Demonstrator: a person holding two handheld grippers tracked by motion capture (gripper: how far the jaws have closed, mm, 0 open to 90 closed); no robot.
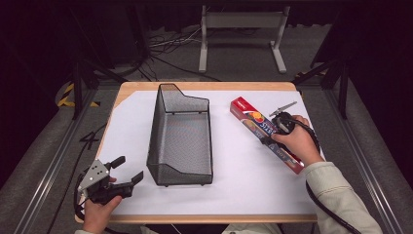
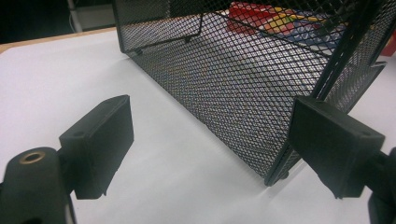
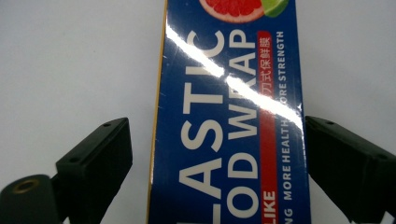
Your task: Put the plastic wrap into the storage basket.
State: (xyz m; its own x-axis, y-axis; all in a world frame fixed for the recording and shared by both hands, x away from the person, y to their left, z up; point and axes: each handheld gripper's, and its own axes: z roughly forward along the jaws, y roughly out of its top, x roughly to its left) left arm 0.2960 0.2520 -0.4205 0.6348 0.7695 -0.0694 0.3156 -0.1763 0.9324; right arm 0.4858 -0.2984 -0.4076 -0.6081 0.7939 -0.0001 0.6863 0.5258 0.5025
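Wooden bench (image 1: 204, 86) covered by a white sheet (image 1: 243, 165). Black wire-mesh basket (image 1: 181, 139), open-topped, stands upright at the sheet's centre, long axis running 12 to 6 o'clock.

Long blue-and-red plastic wrap box (image 1: 267, 132) lies flat on the sheet at 3 o'clock of the basket, well apart from it, slanting from 10 o'clock down to 4 o'clock.

Right gripper (image 3: 217, 154): fingers open, straddling the box across its width, one on each long side. A gap shows beside the left finger (image 3: 95, 163); contact on the other side I cannot tell.

Left gripper (image 1: 127, 170): at 7 o'clock of the basket, near the bench's front edge, fingers spread wide and empty. In the left gripper view one finger (image 2: 334, 142) sits near the basket's near corner.
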